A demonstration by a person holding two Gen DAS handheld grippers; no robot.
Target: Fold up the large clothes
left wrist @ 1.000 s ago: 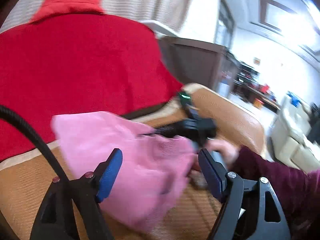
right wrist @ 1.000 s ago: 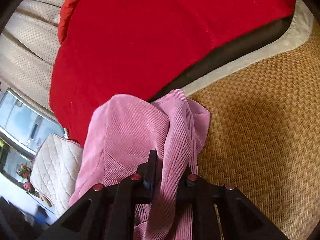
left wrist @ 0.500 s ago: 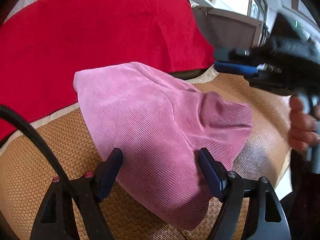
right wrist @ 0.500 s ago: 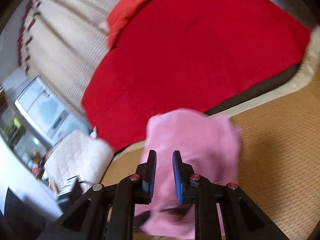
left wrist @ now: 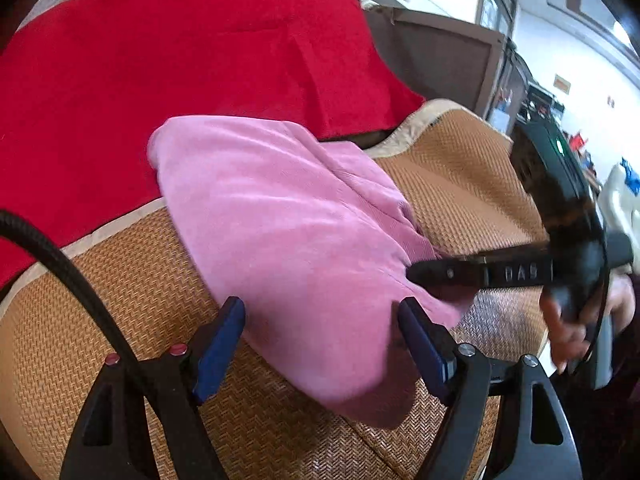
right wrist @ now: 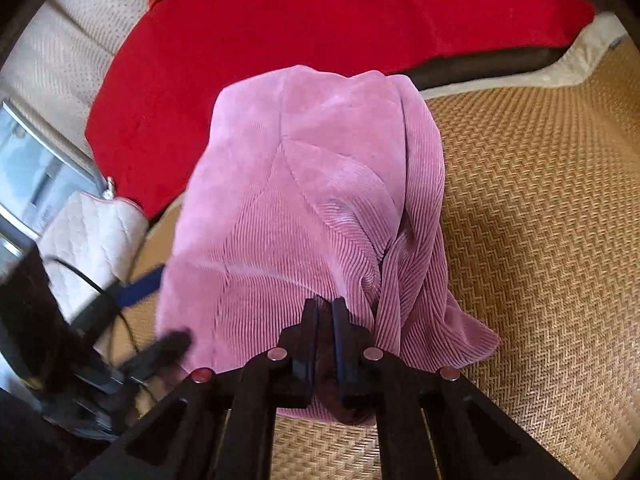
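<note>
A pink corduroy garment (left wrist: 288, 240) lies bunched and partly folded on the woven tan mat (left wrist: 100, 320). It also fills the middle of the right wrist view (right wrist: 304, 208). My left gripper (left wrist: 322, 344) is open, its blue pads on either side of the garment's near edge, gripping nothing. My right gripper (right wrist: 325, 312) is shut on the garment's near edge; in the left wrist view it (left wrist: 416, 272) comes in from the right onto the cloth's right side.
A red blanket (left wrist: 180, 48) covers the surface behind the garment, also seen in the right wrist view (right wrist: 320, 12). A white quilted cushion (right wrist: 92, 228) lies at left. The mat's edge and a dark cabinet (left wrist: 440, 56) stand at right.
The right gripper let go of the garment, opened slightly, then came back down and closed on its near edge. The garment dropped flatter onto the mat. The left gripper stayed open.
</note>
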